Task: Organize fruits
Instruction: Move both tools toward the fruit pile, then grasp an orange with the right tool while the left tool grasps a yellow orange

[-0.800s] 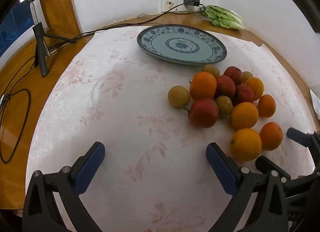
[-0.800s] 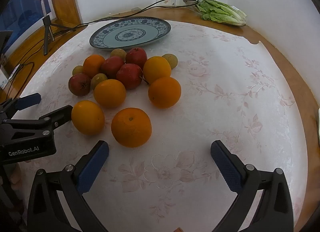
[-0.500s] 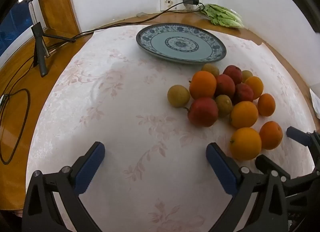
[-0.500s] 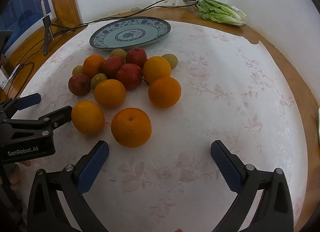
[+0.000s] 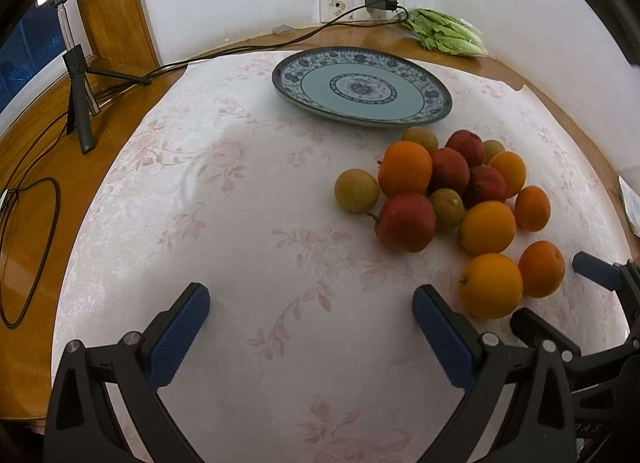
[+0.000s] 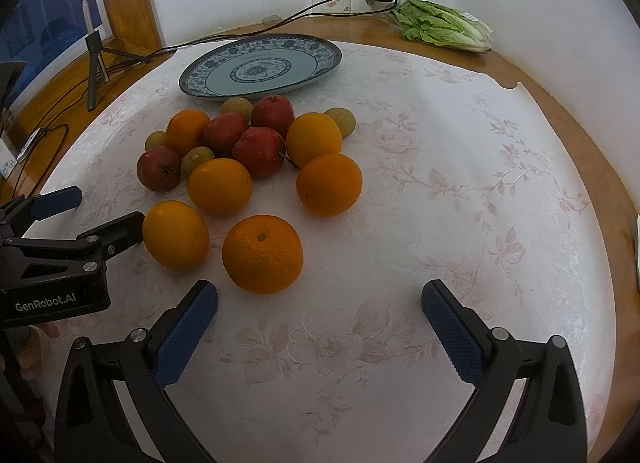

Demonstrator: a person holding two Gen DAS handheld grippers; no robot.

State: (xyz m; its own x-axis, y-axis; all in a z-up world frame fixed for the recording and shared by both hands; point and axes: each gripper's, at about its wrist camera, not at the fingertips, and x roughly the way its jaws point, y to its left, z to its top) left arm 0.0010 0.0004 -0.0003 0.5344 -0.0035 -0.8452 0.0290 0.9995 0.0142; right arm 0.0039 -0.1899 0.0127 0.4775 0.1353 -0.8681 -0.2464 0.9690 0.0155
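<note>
A pile of fruit lies on the white flowered tablecloth: several oranges, red apples and small yellow-green fruits. The nearest orange (image 6: 262, 253) sits just ahead of my right gripper (image 6: 320, 327), which is open and empty. My left gripper (image 5: 308, 327) is open and empty, with an orange (image 5: 490, 285) just right of its right finger. A red apple (image 5: 405, 221) and a yellow-green fruit (image 5: 356, 190) lie on the pile's left side. A blue patterned plate (image 5: 362, 87) stands empty behind the pile; it also shows in the right wrist view (image 6: 260, 67).
A bag of lettuce (image 6: 444, 25) lies at the back right by the wall. A black cable (image 5: 248, 47) runs from a wall socket across the wooden table. A small tripod (image 5: 80, 99) stands at the left. The left gripper shows at the left in the right wrist view (image 6: 64, 239).
The left wrist view has shifted slightly, with the plate and fruit a touch higher in frame. The right gripper and the fruit have not moved.
</note>
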